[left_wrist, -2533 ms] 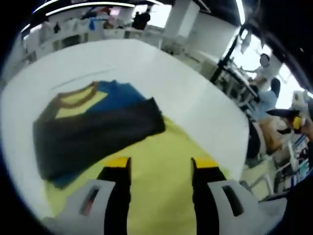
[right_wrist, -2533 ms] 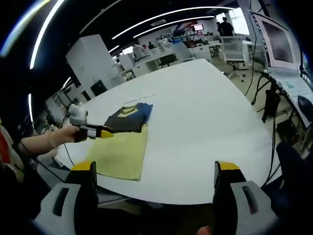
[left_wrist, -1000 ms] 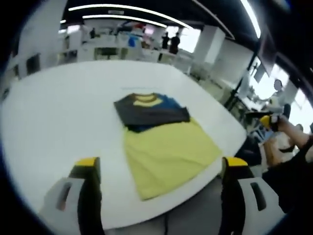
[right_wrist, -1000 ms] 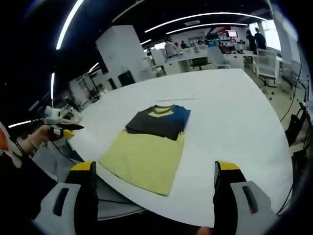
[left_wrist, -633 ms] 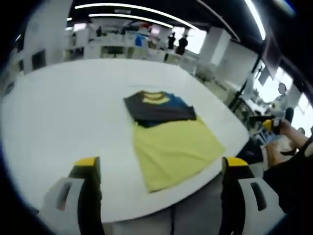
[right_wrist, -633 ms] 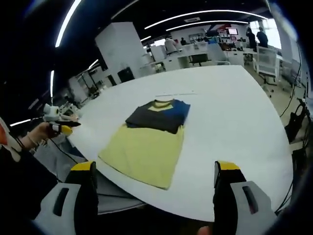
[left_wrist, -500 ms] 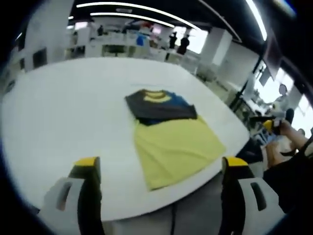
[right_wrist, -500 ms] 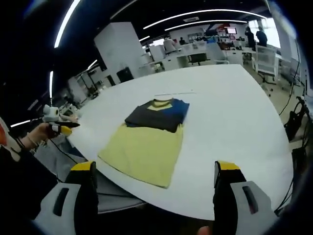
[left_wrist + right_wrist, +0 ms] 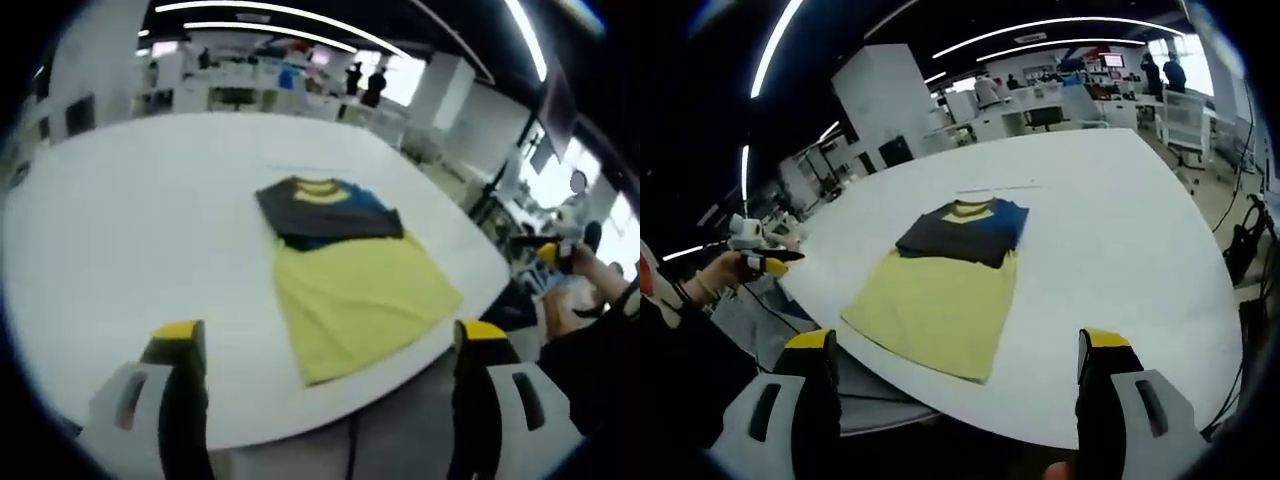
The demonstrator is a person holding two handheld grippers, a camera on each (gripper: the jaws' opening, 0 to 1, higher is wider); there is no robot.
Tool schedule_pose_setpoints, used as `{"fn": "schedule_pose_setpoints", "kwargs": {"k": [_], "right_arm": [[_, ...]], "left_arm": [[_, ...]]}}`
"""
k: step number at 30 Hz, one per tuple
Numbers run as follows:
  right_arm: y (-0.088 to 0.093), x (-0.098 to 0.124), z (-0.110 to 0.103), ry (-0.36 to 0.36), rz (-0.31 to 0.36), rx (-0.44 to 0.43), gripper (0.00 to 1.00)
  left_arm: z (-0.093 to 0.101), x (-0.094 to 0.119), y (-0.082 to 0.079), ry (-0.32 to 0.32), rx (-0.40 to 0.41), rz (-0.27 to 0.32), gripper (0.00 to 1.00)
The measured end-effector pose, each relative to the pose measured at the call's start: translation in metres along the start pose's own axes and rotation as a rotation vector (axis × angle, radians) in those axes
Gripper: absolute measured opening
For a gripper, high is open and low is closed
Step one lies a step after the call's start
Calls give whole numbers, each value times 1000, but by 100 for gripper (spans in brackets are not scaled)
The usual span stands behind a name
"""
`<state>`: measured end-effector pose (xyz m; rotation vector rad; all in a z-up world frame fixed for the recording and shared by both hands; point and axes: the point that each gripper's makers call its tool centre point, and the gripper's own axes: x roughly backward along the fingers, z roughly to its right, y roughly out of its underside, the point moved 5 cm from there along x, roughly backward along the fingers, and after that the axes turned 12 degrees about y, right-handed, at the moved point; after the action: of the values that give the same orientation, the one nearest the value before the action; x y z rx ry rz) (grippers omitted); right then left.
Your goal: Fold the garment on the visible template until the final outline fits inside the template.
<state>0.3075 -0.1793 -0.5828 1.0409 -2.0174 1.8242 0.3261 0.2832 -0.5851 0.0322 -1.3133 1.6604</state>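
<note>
A folded garment (image 9: 328,211), dark grey over blue with a yellow collar, lies on the white table (image 9: 130,220). It rests at the far end of a yellow template sheet (image 9: 362,300) and overlaps that end. In the right gripper view the garment (image 9: 963,231) and the template (image 9: 935,305) sit mid-table. My left gripper (image 9: 330,335) is open and empty, held back from the table's near edge. My right gripper (image 9: 958,345) is open and empty too, off the table's edge. Each shows small in the other's view: the right gripper (image 9: 547,249) and the left gripper (image 9: 768,262), both in hands.
The table's rounded edge (image 9: 1060,425) runs close in front of the right gripper. A thin strip (image 9: 997,187) lies on the table beyond the garment. Desks, screens and people stand in the far background (image 9: 360,85). A cable and stands (image 9: 1245,245) are off to the right.
Since 2.5 s ago the left gripper has drawn back from just over the template to beyond the table edge. Over the last second both views barely shift, and the garment lies still.
</note>
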Motion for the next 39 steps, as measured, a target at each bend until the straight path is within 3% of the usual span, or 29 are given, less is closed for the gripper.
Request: {"fn": "schedule_pose_setpoints", "kwargs": {"k": [4, 14, 18, 26, 36, 39], "right_arm": [[2, -3, 1, 1, -5, 1, 100], [10, -18, 0, 15, -52, 51, 91], [19, -27, 0, 41, -80, 116, 81], [39, -44, -2, 40, -121, 95, 67], [54, -62, -8, 40, -158, 74, 58], [58, -67, -8, 64, -177, 135, 55]], "left_arm": [[-3, -4, 5, -6, 2, -18, 98], [-5, -16, 19, 10, 18, -46, 80], [-4, -24, 29, 20, 24, -75, 72], [-10, -38, 42, 38, 40, -103, 58], [-19, -57, 61, 38, 62, -138, 47], [-21, -63, 67, 36, 70, -153, 44]]}}
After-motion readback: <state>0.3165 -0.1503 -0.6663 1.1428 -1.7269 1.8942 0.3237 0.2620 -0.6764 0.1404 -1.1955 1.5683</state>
